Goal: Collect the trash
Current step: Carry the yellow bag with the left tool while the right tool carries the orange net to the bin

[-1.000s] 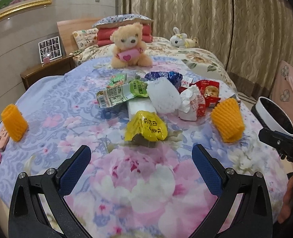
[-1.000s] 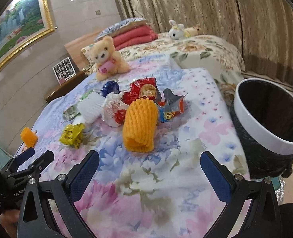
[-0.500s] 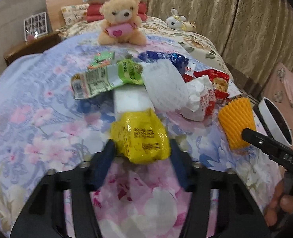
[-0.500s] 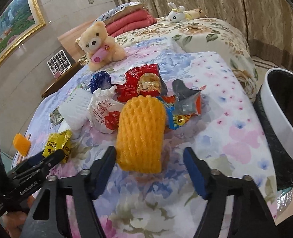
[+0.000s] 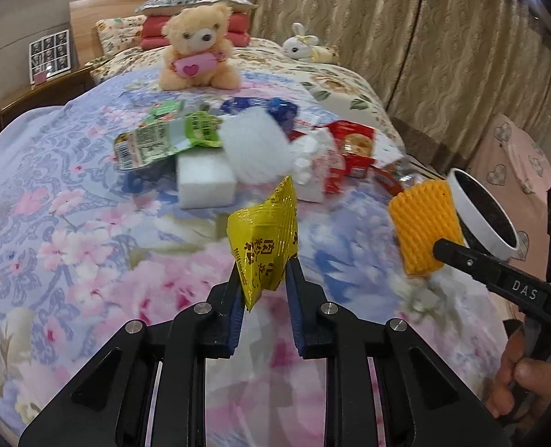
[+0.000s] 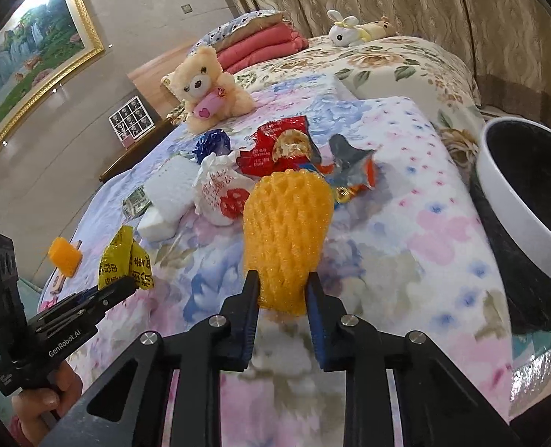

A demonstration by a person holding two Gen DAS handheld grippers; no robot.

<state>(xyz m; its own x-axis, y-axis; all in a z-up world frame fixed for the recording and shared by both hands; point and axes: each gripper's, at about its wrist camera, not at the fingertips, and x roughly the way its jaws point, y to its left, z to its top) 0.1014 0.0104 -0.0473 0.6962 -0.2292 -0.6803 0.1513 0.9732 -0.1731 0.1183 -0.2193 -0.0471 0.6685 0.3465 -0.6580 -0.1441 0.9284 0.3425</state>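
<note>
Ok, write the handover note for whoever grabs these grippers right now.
Left gripper: shut on the yellow wrapper, lifted off the bed.
Right gripper: shut on the orange foam net.
Bin: right of the bed; nothing seen inside.
Left to do: drop both in, then clear the pile and the second orange net at the left edge.

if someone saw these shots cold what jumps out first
The yellow wrapper pinched in the left gripper and the orange foam net clamped in the right gripper. Behind them a litter pile covers the floral bedspread, with a teddy bear beyond.
</note>
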